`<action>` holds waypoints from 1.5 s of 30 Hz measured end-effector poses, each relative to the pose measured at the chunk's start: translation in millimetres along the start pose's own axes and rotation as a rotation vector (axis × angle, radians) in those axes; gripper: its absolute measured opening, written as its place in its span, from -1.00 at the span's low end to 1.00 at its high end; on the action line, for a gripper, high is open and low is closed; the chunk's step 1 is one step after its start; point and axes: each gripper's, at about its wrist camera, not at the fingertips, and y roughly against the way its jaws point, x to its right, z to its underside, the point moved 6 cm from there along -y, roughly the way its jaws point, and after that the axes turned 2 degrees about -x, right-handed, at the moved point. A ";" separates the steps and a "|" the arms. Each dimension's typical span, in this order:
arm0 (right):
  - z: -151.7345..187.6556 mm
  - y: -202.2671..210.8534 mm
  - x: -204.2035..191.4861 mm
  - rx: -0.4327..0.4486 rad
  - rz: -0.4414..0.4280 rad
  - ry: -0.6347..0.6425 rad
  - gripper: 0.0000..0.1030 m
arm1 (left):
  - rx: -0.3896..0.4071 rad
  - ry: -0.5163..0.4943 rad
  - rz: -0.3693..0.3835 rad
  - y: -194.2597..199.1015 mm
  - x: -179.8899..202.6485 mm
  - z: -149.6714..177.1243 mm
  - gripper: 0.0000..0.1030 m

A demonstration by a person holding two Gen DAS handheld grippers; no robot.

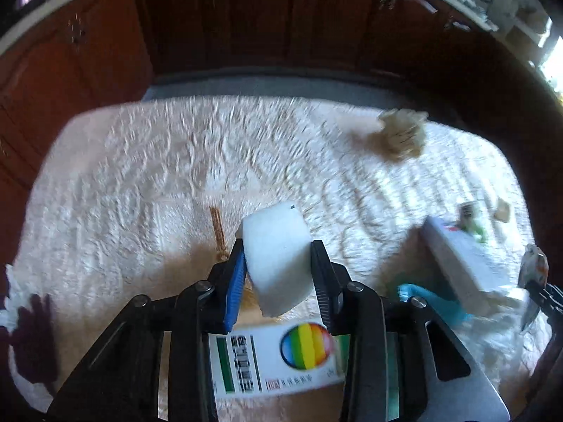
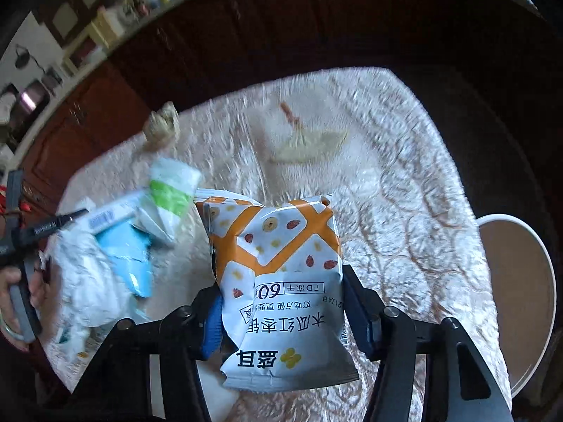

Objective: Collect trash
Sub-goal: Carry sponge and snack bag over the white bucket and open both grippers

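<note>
Right under the left wrist camera lies a flat box (image 1: pixel 281 358) with a rainbow circle and a green stripe, on the cream tablecloth (image 1: pixel 140 176). Just above it the left gripper (image 1: pixel 278 263) is squeezed on a white foam block (image 1: pixel 278 256), one finger on each side. Left of the block, at the near left edge of the table, sits a crumpled white tissue (image 1: pixel 10 299). A thin brown stick (image 1: pixel 218 232) lies just left of the block. Far off to the right is a scrunched tan paper ball (image 1: pixel 403 133). Near right there is a white carton (image 1: pixel 457 260) with something blue (image 1: pixel 432 302) beside it.

In the right wrist view, a pile of trash sits at the near left: crumpled white paper (image 2: pixel 84 281), a blue piece (image 2: pixel 130 260) and a white and green wrapper (image 2: pixel 172 193). The tan paper ball (image 2: pixel 162 126) is far left. In the middle, the right gripper (image 2: pixel 281 302) is clamped on an orange and white snack bag (image 2: pixel 278 274), which stands up between the fingers. Far behind it lies a pale flat scrap (image 2: pixel 309 144) with a brown stick. At the right, off the table edge, is a round white bin (image 2: pixel 513 302).
</note>
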 end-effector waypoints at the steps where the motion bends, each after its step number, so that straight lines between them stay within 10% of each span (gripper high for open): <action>1: 0.3 5.5 0.4 0.012 -0.002 -0.001 0.09 | 0.021 -0.002 0.012 13.1 3.1 -2.4 -0.35; 7: 7.8 57.7 19.9 0.093 0.014 -0.031 0.09 | 0.100 -0.069 0.125 83.5 44.4 -3.6 -0.35; 16: 27.9 136.2 101.8 0.195 0.181 -0.133 0.21 | 0.080 -0.286 0.333 129.9 204.5 25.4 -0.35; 31: 79.4 146.6 227.2 0.151 0.289 -0.362 0.30 | -0.058 -0.476 0.493 86.7 416.8 84.5 -0.24; 45: 91.7 134.9 244.8 0.117 0.323 -0.433 0.63 | -0.133 -0.400 0.599 57.9 450.2 98.1 0.12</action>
